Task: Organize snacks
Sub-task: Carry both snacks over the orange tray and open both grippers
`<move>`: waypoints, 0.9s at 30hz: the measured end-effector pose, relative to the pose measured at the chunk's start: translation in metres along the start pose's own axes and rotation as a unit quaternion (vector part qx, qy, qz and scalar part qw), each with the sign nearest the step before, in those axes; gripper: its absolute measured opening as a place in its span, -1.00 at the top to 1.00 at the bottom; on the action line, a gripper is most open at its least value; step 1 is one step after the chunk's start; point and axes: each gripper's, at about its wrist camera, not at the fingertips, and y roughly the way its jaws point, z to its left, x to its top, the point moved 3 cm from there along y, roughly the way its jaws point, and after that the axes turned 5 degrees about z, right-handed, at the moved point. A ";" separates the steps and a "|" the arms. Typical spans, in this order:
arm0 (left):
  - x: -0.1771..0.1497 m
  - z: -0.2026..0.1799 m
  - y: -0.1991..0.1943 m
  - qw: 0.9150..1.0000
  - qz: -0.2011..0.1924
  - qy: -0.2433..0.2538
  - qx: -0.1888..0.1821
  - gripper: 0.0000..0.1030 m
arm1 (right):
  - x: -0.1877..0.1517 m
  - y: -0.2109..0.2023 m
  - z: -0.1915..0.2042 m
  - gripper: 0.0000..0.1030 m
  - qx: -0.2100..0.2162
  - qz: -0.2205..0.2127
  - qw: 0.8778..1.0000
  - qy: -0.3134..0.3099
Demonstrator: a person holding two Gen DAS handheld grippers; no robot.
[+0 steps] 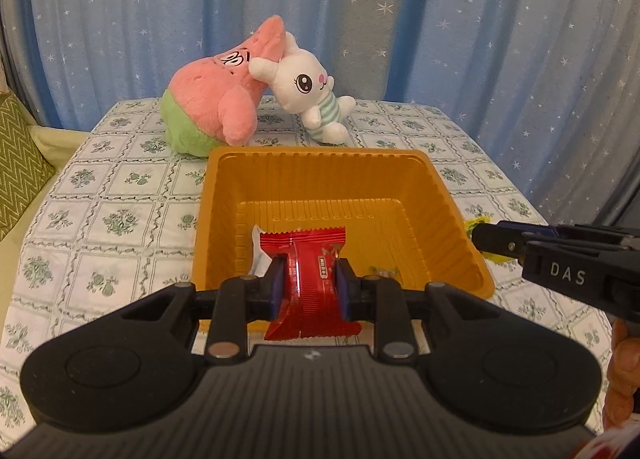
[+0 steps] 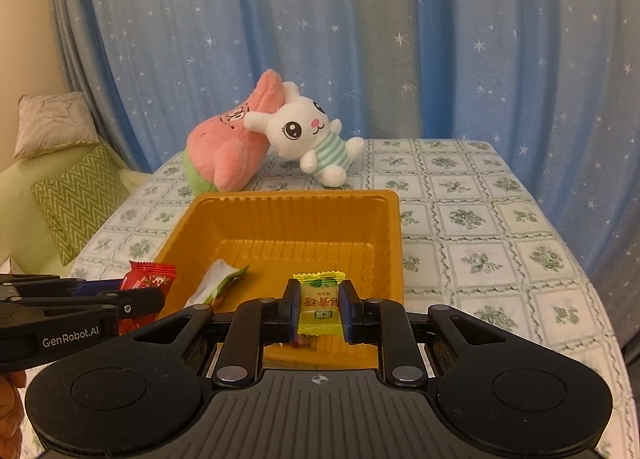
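The left gripper [image 1: 310, 287] was clamped on a red snack packet [image 1: 312, 283], its blue pads pressing the wrapper from both sides, and it held the packet over the near edge of the orange tray [image 1: 436, 195]. The right gripper [image 2: 319, 309] was clamped in the same way on a yellow-green candy packet [image 2: 320, 305], also above the tray's near edge. Seen from the right wrist, the left gripper [image 2: 132, 299] and its red packet [image 2: 150, 281] sat just beside the tray's [image 2: 394, 243] left wall; seen from the left wrist, the right gripper [image 1: 492, 239] reached in at the tray's right wall.

Inside the tray, near its left wall, lay a white and green wrapper [image 2: 216, 285], and a small item lay on the tray floor close to the near wall, too small to identify.

Beyond the tray's far rim, on the floral tablecloth [image 2: 480, 227], a pink and green plush [image 2: 228, 143] leaned against a white bunny plush [image 2: 312, 139]. Behind them hung a blue star-patterned curtain [image 2: 360, 39].
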 end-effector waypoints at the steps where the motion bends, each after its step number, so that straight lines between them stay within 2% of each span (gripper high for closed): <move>1: 0.002 0.001 0.006 1.000 0.003 0.000 -0.001 0.54 | 0.002 0.005 -0.002 0.60 0.002 0.003 1.000 0.004; 7: 0.011 0.005 0.035 1.000 0.018 -0.001 -0.005 0.53 | 0.009 0.034 -0.010 0.60 0.006 0.022 0.999 0.024; 14: 0.016 0.003 0.055 1.000 0.018 0.000 -0.016 0.50 | 0.008 0.047 -0.013 0.61 0.005 0.029 0.999 0.028; 16: 0.016 0.003 0.056 1.000 0.019 0.002 -0.008 0.34 | 0.008 0.047 -0.014 0.60 0.007 0.029 0.999 0.031; 27: 0.007 0.011 0.039 1.000 0.009 0.002 0.001 0.24 | 0.012 0.047 -0.020 0.60 0.008 0.028 0.999 0.042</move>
